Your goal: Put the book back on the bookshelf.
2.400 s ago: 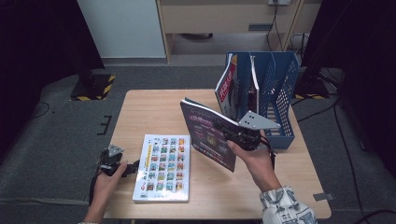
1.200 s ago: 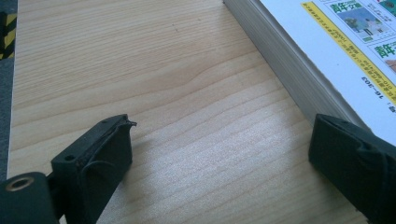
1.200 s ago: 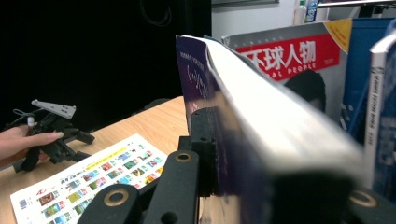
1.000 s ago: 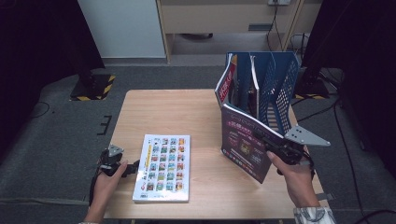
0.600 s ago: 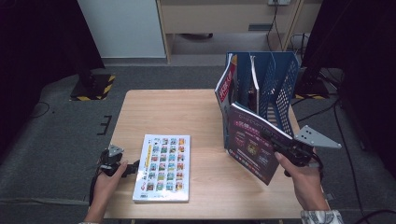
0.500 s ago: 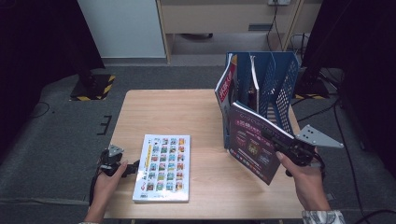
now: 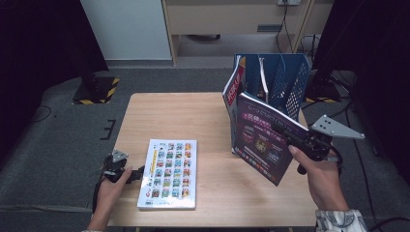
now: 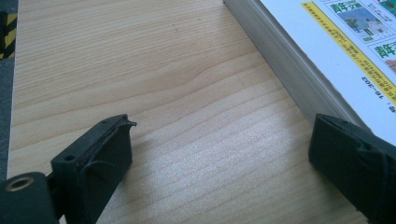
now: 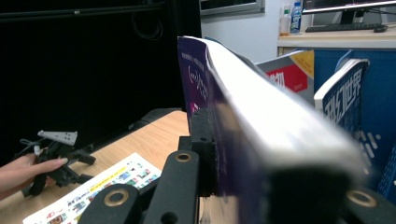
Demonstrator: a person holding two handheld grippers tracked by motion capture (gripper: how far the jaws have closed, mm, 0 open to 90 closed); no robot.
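The lower corner of the purple magazine (image 7: 263,140) hangs out over the table (image 7: 193,116), and in the right gripper view its near edge is blurred, so the far jaw is mostly lost behind the paper. What the magazines in the blue rack (image 7: 285,82) say cannot be read from above, and how many stand in it is hard to count; at least two covers show in the right gripper view. There are two grippers, one white book and one purple magazine out on the table side. The right gripper (image 7: 295,137) has its jaws pinched on the magazine's right edge, holding it upright and tilted just in front of the rack, its left edge close to the magazine at the rack's front. The left gripper (image 7: 138,173) rests at the table's near left corner with its jaws spread wide; the white book (image 7: 169,171) lies flat beside it, its corner just under one jaw, not gripped.
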